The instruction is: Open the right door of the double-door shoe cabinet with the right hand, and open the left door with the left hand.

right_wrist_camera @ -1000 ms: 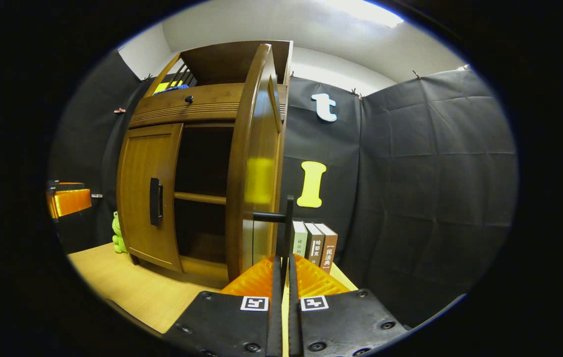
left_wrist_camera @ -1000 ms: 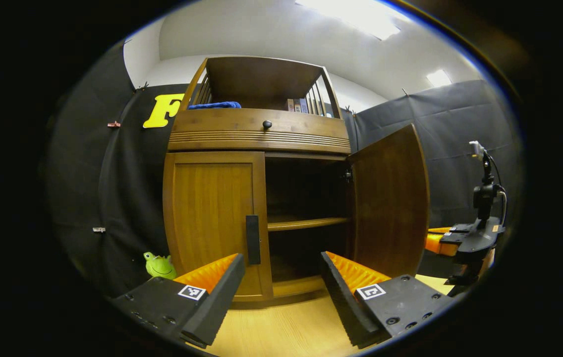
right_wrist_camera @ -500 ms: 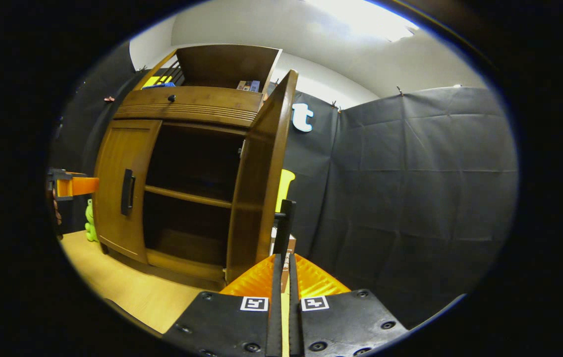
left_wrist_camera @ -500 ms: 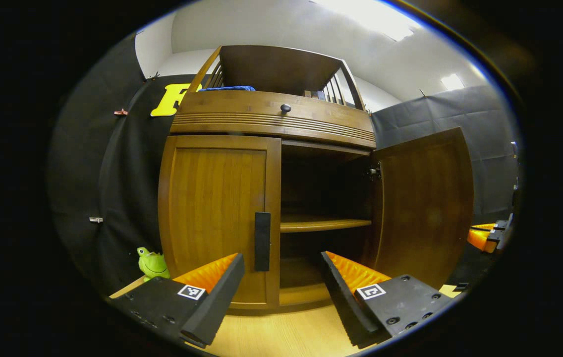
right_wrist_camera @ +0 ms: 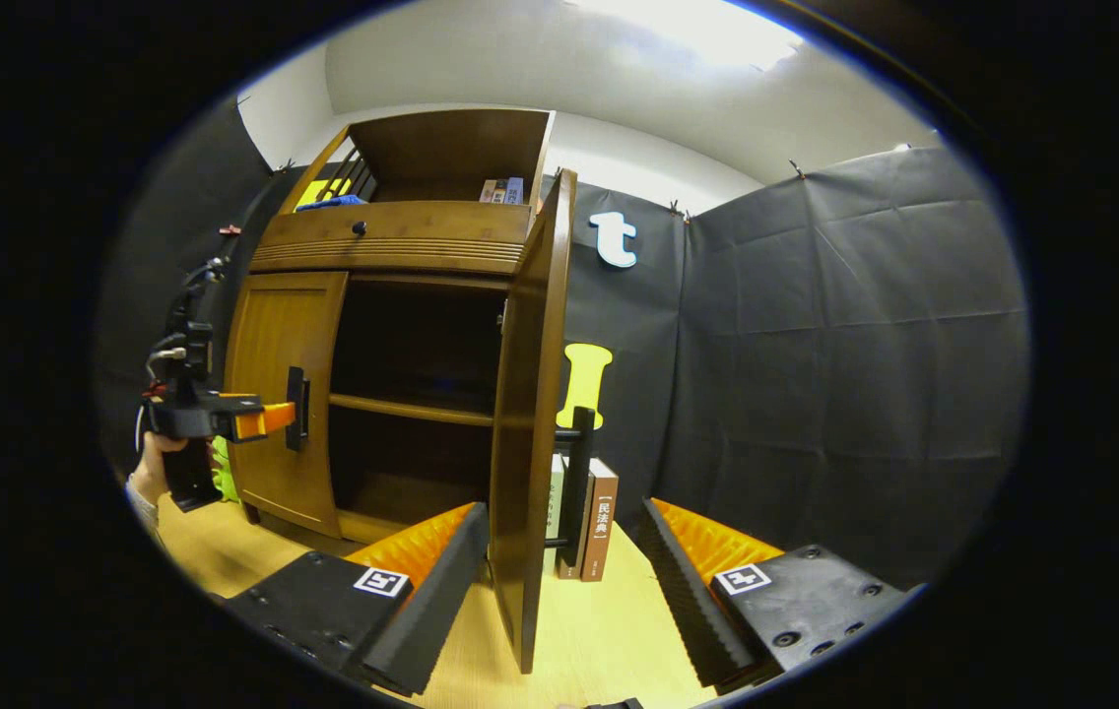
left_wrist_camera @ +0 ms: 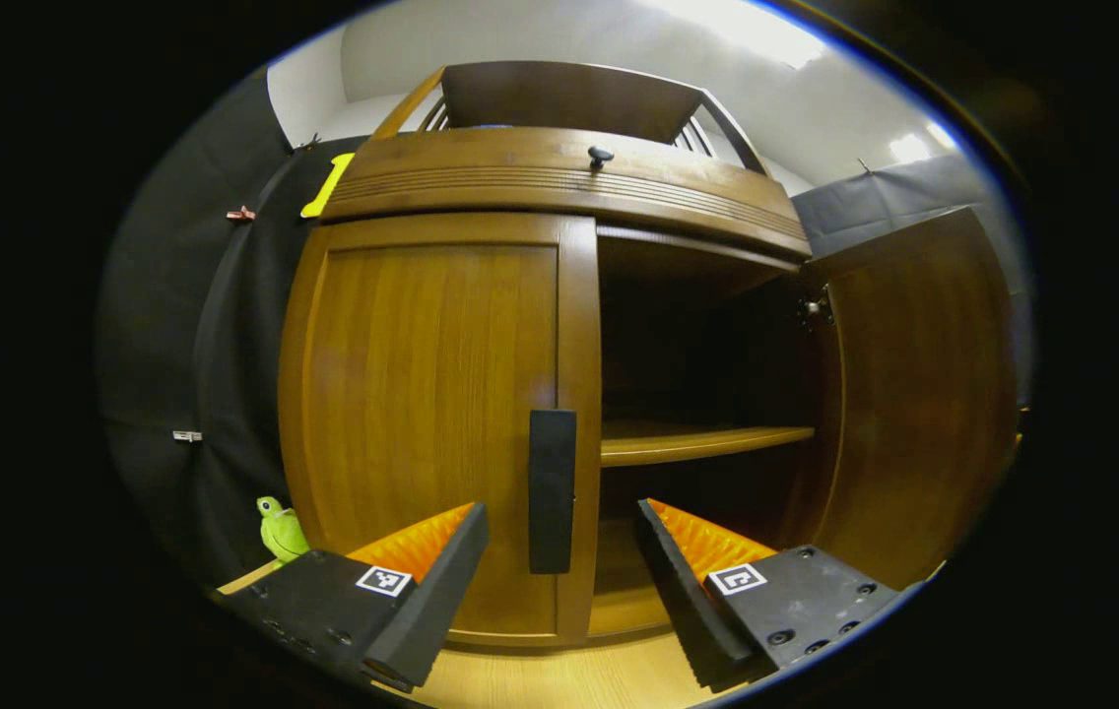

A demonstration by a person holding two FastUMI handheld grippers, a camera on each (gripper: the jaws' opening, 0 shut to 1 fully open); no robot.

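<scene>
- While its left door (left_wrist_camera: 431, 414) is shut and its right door (right_wrist_camera: 530, 414) stands swung out, the shoe cabinet (left_wrist_camera: 559, 187) rises straight ahead of the left gripper (left_wrist_camera: 561, 581); an inner shelf (left_wrist_camera: 702, 443) shows in the open half.
- Beyond the right gripper (right_wrist_camera: 564, 581), the right door stands edge-on, its lower edge lying between the spread fingers but touching neither.
- On the left door, the dark handle (left_wrist_camera: 552, 490) hangs in line with the gap between the left gripper's wide-open jaws, just ahead of the fingertips and not gripped.
- On the right door, the dark handle (right_wrist_camera: 577, 485) stands just past the door's edge, ahead of the right gripper's wide-open jaws and free of them.
- In the right gripper view, the left gripper (right_wrist_camera: 269, 418) is far to the left, held by a hand (right_wrist_camera: 154, 473), its tips close to the left door's handle.
- Upright books (right_wrist_camera: 599, 532) stand on the wooden table (right_wrist_camera: 609, 650) ahead of the right jaws, behind the handle.
- Left of the left jaws, a green frog toy (left_wrist_camera: 281, 529) sits beside the cabinet's base.
</scene>
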